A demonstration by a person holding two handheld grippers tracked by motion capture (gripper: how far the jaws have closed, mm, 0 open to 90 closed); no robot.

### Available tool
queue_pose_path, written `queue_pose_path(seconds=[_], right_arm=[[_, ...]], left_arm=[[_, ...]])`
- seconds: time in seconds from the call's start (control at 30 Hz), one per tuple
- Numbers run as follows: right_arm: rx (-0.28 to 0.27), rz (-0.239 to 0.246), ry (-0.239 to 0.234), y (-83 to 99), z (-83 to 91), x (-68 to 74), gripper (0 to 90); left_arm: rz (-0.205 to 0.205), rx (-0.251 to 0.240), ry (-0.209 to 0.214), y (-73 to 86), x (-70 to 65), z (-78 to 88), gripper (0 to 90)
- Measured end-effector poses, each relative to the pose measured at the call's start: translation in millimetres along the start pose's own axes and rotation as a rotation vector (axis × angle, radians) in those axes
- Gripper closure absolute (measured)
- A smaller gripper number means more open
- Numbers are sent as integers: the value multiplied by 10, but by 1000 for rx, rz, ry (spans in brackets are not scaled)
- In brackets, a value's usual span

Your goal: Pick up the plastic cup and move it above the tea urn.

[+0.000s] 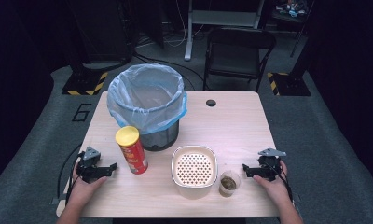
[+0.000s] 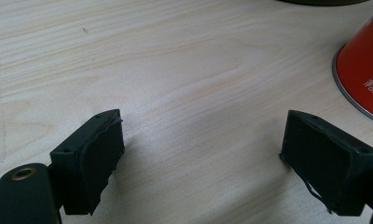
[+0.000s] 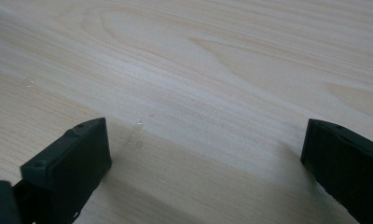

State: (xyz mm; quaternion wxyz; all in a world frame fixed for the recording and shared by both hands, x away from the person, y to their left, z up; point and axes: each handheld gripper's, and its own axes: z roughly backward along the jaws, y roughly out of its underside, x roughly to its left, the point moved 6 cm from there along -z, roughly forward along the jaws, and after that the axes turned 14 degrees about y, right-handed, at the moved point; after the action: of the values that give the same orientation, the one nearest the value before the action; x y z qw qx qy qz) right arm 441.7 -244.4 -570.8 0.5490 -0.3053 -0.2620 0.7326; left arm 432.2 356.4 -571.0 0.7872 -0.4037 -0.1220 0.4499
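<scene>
I have both the left gripper (image 1: 111,166) and right gripper (image 1: 246,169) resting on the tabletop (image 1: 231,126), jaws wide and empty, the red can (image 1: 132,150) just beyond my left, its base cut off close up.

Pale wood table (image 1: 236,126), round hole near far edge. Lined bin (image 1: 147,105) stands far left. Red can (image 1: 131,150) upright just in front of bin; white strainer bowl (image 1: 194,170) right of can; small cup (image 1: 229,182) beside bowl.

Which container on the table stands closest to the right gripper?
The small clear cup, just inward of the right gripper; the white strainer box, red can and bin stand farther away.
</scene>
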Motion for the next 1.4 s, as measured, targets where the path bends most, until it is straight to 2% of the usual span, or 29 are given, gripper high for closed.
queue_pose_path(seconds=[0.17,0.2,0.3,0.33,0.37,0.4,0.43,0.47,0.5,0.57,0.7,0.73,0.77,0.8,0.83,0.87,0.9,0.93,1.0,1.07,1.23,1.27,1.37,1.4], right_arm=[[-10,-13,11,11,29,-17,93],[-7,-29,18,6,72,-25,210],[3,-46,24,4,98,-19,254],[21,-50,-10,3,146,-11,334],[21,-50,-10,3,146,-11,334],[30,-93,-59,-25,219,9,414],[30,-93,-59,-25,219,9,414],[28,-100,-81,-48,269,9,431],[3,-100,-84,-109,394,24,443],[-13,-80,-75,-155,507,47,413],[-54,-54,-94,-237,789,169,357],[-70,-42,-114,-258,870,209,343],[-70,-42,-114,-258,870,209,343],[-82,-30,-150,-284,987,278,301],[-82,-30,-150,-284,987,278,301],[-77,-17,-193,-296,1090,366,266],[-77,-17,-193,-296,1090,366,266],[-91,6,-207,-299,1175,448,245],[-93,8,-215,-297,1203,484,230],[-109,24,-230,-299,1276,583,189],[-120,28,-257,-327,1327,680,142],[-117,42,-259,-331,1349,754,128],[-121,64,-257,-323,1356,821,109],[-117,85,-264,-300,1352,901,108]], left_arm=[[7,12,4,5,-10,9,128],[9,8,1,4,-11,5,128],[8,1,-5,3,-10,0,127],[8,1,-5,3,-10,-1,127],[8,1,-5,3,-10,-1,127],[8,1,-5,3,-10,-1,127],[8,1,-5,3,-10,-1,127],[8,1,-5,3,-10,0,127],[8,1,-5,3,-11,-1,127],[7,2,-5,3,-10,0,127],[4,3,-7,2,-7,2,128],[5,3,-7,3,-9,1,127],[5,3,-7,3,-9,1,127],[3,4,-7,2,-7,2,127],[3,4,-7,2,-7,2,127],[4,3,-7,2,-8,1,127],[4,4,-7,2,-8,1,127],[4,4,-8,2,-8,1,127],[4,3,-8,2,-8,1,127],[4,3,-8,2,-8,1,127],[4,4,-8,2,-8,1,127],[5,4,-8,2,-8,1,127],[4,4,-8,2,-8,1,127],[4,4,-8,2,-8,1,127]])
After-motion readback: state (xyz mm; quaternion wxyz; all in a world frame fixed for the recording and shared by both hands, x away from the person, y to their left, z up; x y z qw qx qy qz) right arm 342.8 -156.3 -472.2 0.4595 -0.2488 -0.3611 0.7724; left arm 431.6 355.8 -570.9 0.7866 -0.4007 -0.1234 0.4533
